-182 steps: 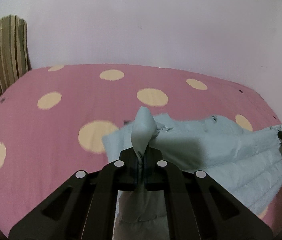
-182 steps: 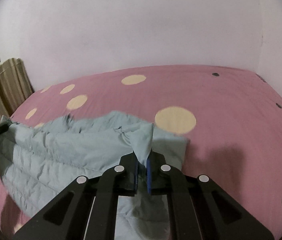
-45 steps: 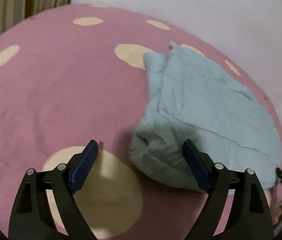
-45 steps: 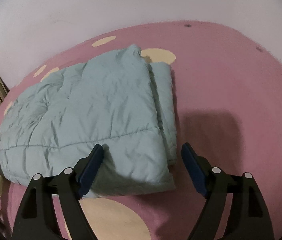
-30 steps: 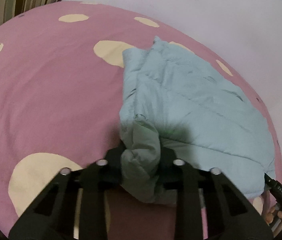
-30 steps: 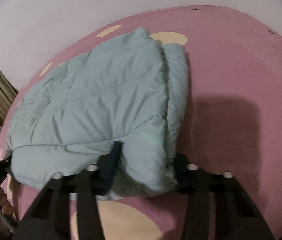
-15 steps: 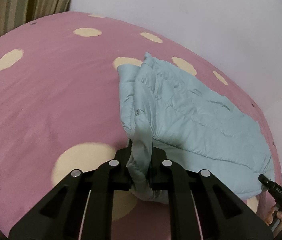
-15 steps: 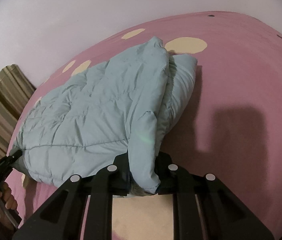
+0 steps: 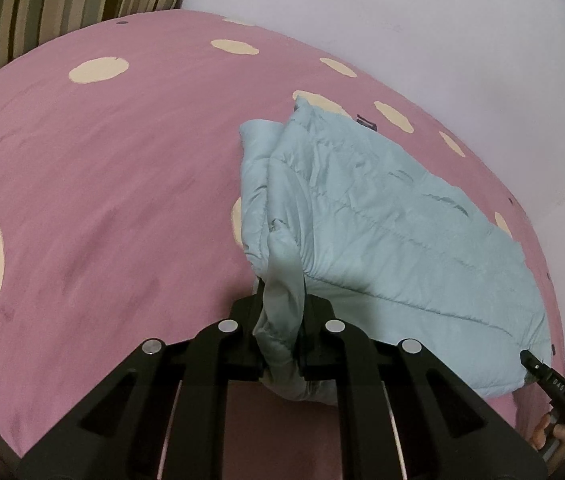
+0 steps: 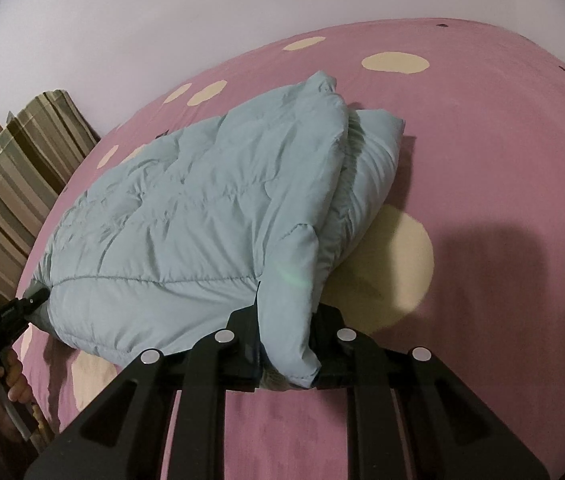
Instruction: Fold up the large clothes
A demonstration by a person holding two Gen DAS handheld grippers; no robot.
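the jacket (image 9: 382, 216), a pale blue quilted one, lies already folded into a thick bundle on the bed (image 9: 102, 160), and its near edge is lifted off the pink cover while the far part rests there. the left gripper (image 9: 282, 312) has its jaws clenched on the near left corner of the bundle, with a bunch of cloth squeezed between them and hanging out below. the right gripper (image 10: 286, 320) grasps the near right corner in the same way, its jaws tight on several layers. in the right view, the person's hand (image 10: 2, 376) on the left tool shows at the edge. i judge that the jacket is light but bulky: the padding is soft and springy, so it compresses in the jaws and will push back when released. the shell looks smooth and a little slippery, so the layers may slide on each other and the fold may open. the best hold is at the corners, through all layers together and deep enough to catch the seam, not only the top skin. both corners should move together and level, otherwise the bundle will twist or sag in the middle.
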